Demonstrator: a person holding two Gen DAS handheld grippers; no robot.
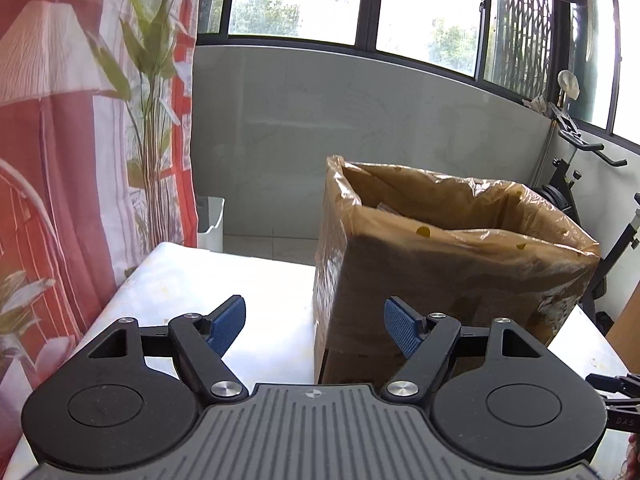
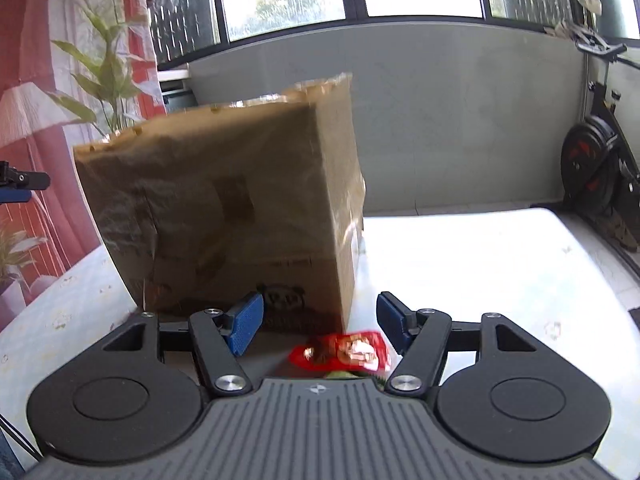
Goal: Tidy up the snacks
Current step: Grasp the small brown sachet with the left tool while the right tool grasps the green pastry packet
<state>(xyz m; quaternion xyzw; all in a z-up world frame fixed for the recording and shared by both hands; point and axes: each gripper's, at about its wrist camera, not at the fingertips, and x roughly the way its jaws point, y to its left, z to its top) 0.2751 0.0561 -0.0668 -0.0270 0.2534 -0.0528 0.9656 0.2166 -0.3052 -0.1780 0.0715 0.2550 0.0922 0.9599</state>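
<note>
A brown cardboard box [image 1: 440,280] lined with a clear plastic bag stands on the white table [image 1: 192,280]; its top gapes and the inside is mostly hidden. My left gripper [image 1: 316,326] is open just before the box's near left corner, nothing between its blue pads [image 1: 230,322]. In the right wrist view the same box [image 2: 224,208] rises ahead on the left. My right gripper [image 2: 320,322] is open over a red snack packet [image 2: 344,354] lying on the table by the box's near right corner. The packet sits low between the fingers, untouched; something green peeks from under it.
A red and white curtain [image 1: 60,140] and a leafy plant [image 1: 152,80] stand at the left. A grey wall with windows runs behind the table. An exercise bike [image 2: 592,168] stands at the right. A white bin [image 1: 210,222] sits on the floor beyond the table.
</note>
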